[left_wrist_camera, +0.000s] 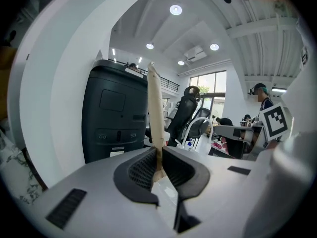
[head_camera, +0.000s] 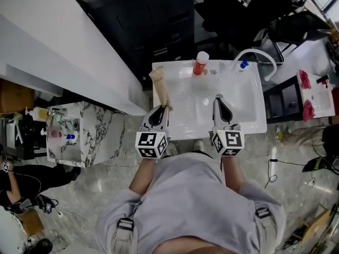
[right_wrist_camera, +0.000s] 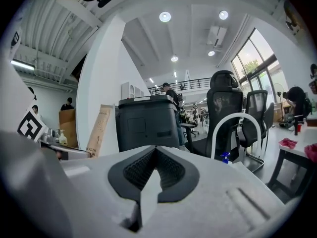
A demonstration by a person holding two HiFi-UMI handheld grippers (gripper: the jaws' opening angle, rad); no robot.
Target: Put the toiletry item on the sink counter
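The left gripper (head_camera: 161, 110) has its jaws pressed on the lower end of a slim beige cardboard toothbrush box (head_camera: 160, 86). The box sticks out of the jaws over the left side of the white sink counter (head_camera: 177, 121), and it seems not yet set down. I think it is held by one end so the rest can be laid flat. The right gripper (head_camera: 221, 102) is closed on nothing and waits over the basin. Both grippers point forward and slightly downward.
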